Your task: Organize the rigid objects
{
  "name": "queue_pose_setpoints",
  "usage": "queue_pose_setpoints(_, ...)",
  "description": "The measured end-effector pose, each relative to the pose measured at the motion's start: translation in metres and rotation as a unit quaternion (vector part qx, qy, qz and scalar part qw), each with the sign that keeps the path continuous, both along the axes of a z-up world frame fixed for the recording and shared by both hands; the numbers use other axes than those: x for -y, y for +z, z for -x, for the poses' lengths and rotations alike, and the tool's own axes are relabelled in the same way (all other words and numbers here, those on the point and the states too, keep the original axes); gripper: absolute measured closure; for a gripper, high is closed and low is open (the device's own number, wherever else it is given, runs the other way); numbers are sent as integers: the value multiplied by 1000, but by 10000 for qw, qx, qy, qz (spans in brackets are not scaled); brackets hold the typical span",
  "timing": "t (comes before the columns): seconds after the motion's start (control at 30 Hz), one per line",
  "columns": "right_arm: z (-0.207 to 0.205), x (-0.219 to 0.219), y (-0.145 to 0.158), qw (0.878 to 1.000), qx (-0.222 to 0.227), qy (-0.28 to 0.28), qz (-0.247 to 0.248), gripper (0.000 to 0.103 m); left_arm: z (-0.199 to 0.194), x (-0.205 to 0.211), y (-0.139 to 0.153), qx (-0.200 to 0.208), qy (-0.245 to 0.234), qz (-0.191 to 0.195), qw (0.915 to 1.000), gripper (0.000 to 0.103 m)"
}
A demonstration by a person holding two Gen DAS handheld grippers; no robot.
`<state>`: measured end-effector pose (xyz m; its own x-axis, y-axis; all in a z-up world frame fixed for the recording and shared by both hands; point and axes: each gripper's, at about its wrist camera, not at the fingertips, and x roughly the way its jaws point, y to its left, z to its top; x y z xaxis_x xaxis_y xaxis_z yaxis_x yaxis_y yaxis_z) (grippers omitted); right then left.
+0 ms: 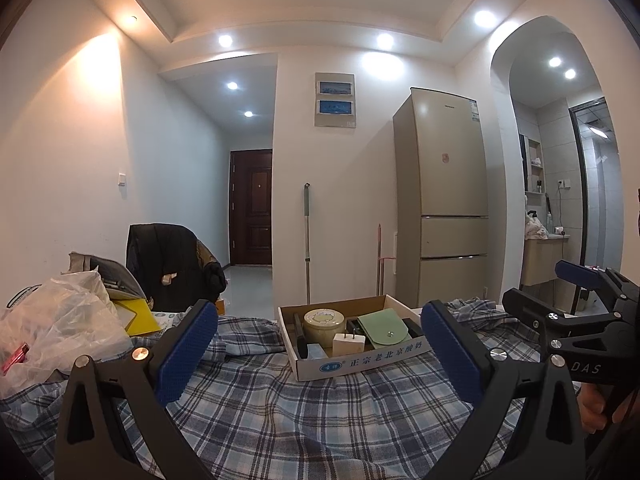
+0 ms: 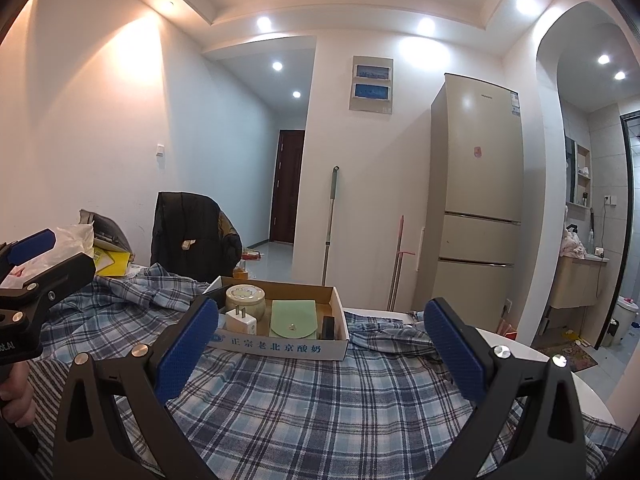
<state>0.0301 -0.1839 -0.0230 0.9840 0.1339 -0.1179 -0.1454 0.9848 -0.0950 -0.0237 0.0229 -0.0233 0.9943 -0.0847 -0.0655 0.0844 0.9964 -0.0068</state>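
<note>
Plaid blue-and-white cloth covers the desk, and on it sits a shallow cardboard box with Chinese lettering printed on its front wall. Inside the box, a round cream tin stands toward the back left, a white plug adapter sits just in front of the tin with its prongs up, and a pale green snap pouch lies to the right of the adapter. A dark block stands at the box's right end, beside the pouch.

Both tools hang short of the box and carry nothing. The left gripper has its blue-padded jaws spread wide, framing the box between them. The right gripper is likewise spread wide, the box lying between its pads toward the left one.

Left of the box, a crumpled plastic bag and a yellow folder rest on the cloth. Behind the box a beige refrigerator stands against the wall.
</note>
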Motion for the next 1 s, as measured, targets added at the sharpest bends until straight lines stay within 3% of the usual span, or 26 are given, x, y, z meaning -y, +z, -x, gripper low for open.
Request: queue_pose_setpoints(1.0,0,-1,-2,10000,-9,11,23,0,1,1,-2,4,-16,-9,10000,0)
